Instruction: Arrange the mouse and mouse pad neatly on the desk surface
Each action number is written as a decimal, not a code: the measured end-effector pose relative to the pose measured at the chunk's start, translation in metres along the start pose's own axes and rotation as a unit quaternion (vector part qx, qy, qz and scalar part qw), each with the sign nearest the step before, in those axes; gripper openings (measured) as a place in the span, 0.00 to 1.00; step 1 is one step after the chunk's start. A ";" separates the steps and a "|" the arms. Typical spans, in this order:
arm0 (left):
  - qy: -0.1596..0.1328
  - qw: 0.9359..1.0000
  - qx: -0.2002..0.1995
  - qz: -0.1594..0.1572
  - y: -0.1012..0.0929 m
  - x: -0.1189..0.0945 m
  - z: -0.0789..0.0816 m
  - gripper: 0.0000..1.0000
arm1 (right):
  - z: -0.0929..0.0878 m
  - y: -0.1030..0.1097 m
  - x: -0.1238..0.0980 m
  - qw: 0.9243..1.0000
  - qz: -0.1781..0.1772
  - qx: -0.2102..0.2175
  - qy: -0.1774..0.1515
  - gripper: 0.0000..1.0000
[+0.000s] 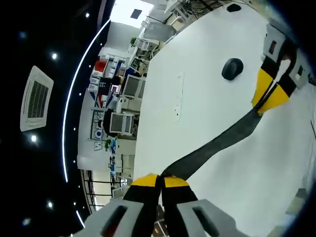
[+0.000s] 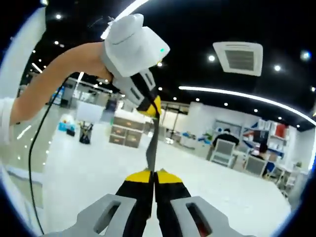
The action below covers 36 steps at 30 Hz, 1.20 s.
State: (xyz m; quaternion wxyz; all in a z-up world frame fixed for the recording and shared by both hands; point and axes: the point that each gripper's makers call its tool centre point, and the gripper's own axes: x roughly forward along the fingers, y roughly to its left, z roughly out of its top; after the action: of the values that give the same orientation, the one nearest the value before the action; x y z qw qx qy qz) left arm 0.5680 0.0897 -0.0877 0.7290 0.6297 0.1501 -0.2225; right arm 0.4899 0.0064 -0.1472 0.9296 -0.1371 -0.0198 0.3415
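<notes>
Dark grey, one mouse pad [image 1: 217, 145] is held aloft over the white table [image 1: 197, 98] by two grippers, left [image 1: 160, 181] and right [image 2: 154, 175], fingers clamped on opposite edges, one mouse [image 1: 232, 68] lying at one o'clock.

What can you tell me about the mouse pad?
The mouse pad is thin, dark grey and floppy. It is lifted off the white desk and stretched edge-on between the two grippers: the left gripper pinches one end, the right gripper the other. It sags a little in the middle. The black mouse sits apart on the desk.
</notes>
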 end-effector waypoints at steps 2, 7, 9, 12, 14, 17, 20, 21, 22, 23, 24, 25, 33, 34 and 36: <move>-0.011 1.000 -0.003 -0.011 -0.004 -0.001 -0.001 0.03 | 0.000 0.001 -0.004 1.000 0.021 0.004 0.010 0.01; -0.047 0.998 -0.017 -0.049 -0.017 -0.003 0.000 0.03 | 0.002 -0.016 -0.015 0.999 0.004 -0.028 0.037 0.01; -0.058 0.996 -0.019 -0.064 -0.026 -0.004 0.000 0.03 | 0.000 -0.021 -0.019 0.998 0.005 -0.017 0.054 0.01; -0.068 0.994 -0.014 -0.079 -0.035 -0.003 -0.001 0.03 | -0.003 -0.022 -0.021 0.997 0.021 -0.021 0.075 0.01; -0.080 0.992 -0.019 -0.095 -0.041 -0.004 0.000 0.03 | -0.008 -0.026 -0.022 0.994 0.024 -0.042 0.099 0.01; -0.089 0.990 -0.023 -0.110 -0.047 -0.006 0.001 0.03 | -0.009 -0.033 -0.020 0.991 0.026 -0.057 0.118 0.01; -0.093 0.988 -0.017 -0.120 -0.051 -0.007 0.001 0.03 | -0.010 -0.040 -0.018 0.987 0.031 -0.076 0.138 0.01; -0.095 0.987 -0.017 -0.127 -0.053 -0.007 0.002 0.03 | -0.010 -0.044 -0.017 0.985 0.026 -0.093 0.146 0.01; -0.097 0.986 -0.018 -0.131 -0.055 -0.008 0.003 0.03 | -0.010 -0.046 -0.017 0.983 0.026 -0.101 0.150 0.01; -0.099 0.986 -0.019 -0.136 -0.056 -0.008 0.004 0.03 | -0.009 -0.047 -0.016 0.982 0.025 -0.104 0.153 0.01; -0.099 0.985 -0.018 -0.140 -0.057 -0.009 0.004 0.03 | -0.009 -0.049 -0.015 0.982 0.025 -0.106 0.156 0.01; -0.100 0.984 -0.018 -0.143 -0.058 -0.009 0.005 0.03 | -0.009 -0.051 -0.015 0.980 0.026 -0.110 0.161 0.01; -0.114 0.977 -0.032 -0.179 -0.065 -0.007 0.008 0.03 | -0.017 -0.058 -0.011 0.974 0.074 -0.099 0.189 0.01; -0.114 0.976 -0.036 -0.182 -0.064 -0.006 0.007 0.03 | -0.018 -0.055 -0.011 0.973 0.099 -0.085 0.191 0.01; -0.120 0.973 -0.046 -0.190 -0.064 -0.005 0.007 0.03 | -0.018 -0.059 -0.010 0.973 0.107 -0.072 0.193 0.01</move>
State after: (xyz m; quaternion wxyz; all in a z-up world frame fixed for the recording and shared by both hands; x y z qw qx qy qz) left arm 0.5305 0.0764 -0.1390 0.7139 0.5246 0.1888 -0.4236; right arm 0.5219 -0.0476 -0.1480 0.8618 -0.2679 0.1508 0.4034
